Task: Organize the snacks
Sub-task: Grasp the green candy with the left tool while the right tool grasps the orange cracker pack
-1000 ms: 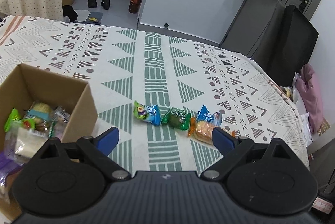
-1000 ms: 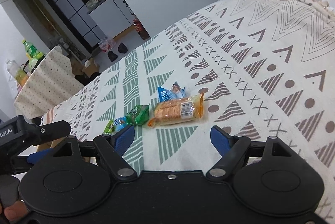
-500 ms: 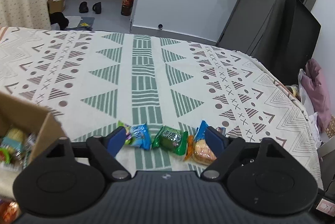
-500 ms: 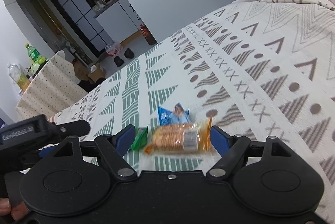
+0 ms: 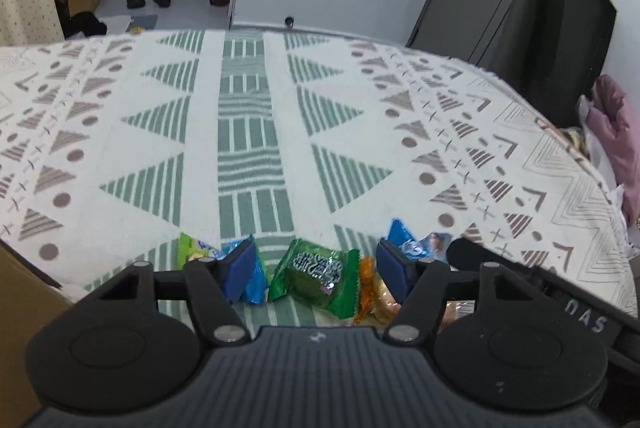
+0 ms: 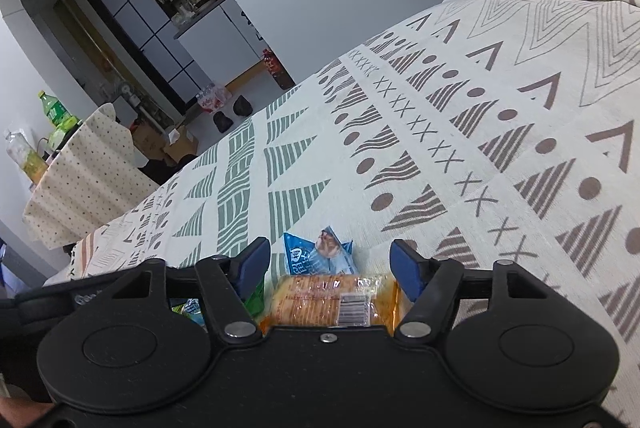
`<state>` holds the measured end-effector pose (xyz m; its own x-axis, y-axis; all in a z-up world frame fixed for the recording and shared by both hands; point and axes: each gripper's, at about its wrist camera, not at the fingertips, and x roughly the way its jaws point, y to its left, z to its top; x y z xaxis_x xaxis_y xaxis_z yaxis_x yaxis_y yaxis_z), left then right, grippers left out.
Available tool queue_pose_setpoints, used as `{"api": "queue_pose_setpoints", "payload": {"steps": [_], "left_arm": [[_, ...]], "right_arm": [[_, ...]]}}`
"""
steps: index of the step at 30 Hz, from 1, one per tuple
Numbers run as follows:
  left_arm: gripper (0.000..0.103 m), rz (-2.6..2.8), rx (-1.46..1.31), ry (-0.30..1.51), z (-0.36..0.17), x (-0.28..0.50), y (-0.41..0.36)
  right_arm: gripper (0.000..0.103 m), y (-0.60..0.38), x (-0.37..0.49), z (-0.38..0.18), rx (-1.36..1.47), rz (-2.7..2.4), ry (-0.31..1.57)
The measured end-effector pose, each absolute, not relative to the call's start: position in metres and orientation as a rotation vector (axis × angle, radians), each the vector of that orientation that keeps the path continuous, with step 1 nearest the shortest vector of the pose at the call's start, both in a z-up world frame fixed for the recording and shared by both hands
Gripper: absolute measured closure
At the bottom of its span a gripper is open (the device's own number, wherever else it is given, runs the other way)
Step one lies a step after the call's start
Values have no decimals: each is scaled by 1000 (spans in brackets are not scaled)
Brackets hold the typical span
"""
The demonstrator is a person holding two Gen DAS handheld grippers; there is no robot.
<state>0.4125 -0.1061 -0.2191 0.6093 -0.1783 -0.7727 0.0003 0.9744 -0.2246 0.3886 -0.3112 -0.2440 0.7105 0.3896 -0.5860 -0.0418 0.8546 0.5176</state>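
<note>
Four wrapped snacks lie on the patterned bench cloth [image 5: 248, 131], none packed yet: green round-cake packet [image 5: 316, 274] between released left gripper [image 5: 316, 264] jaws, orange cracker pack [image 6: 332, 302] between released right gripper [image 6: 330, 264] jaws.

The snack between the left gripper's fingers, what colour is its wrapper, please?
Green wrapper with white lettering, clearest in the left wrist view.

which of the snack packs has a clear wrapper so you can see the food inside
The cracker pack, lying between the open right tongs: stacked biscuits show through its film with orange ends. The blue packet behind it and the green packet are opaque.
</note>
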Motion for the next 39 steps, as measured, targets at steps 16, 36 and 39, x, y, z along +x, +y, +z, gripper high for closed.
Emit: {"api": "queue_pose_setpoints", "payload": {"steps": [16,36,39], "left_arm": [[68,-93,-240,943,-235,401,-104],[68,11,-317,919,-203,331,-73],[68,30,-334,922,-202,321,-67]], "right_arm": [[39,-301,396,-260,477,274,821],[59,-268,349,-250,191,319,911],[68,-267,344,-248,201,343,928]]}}
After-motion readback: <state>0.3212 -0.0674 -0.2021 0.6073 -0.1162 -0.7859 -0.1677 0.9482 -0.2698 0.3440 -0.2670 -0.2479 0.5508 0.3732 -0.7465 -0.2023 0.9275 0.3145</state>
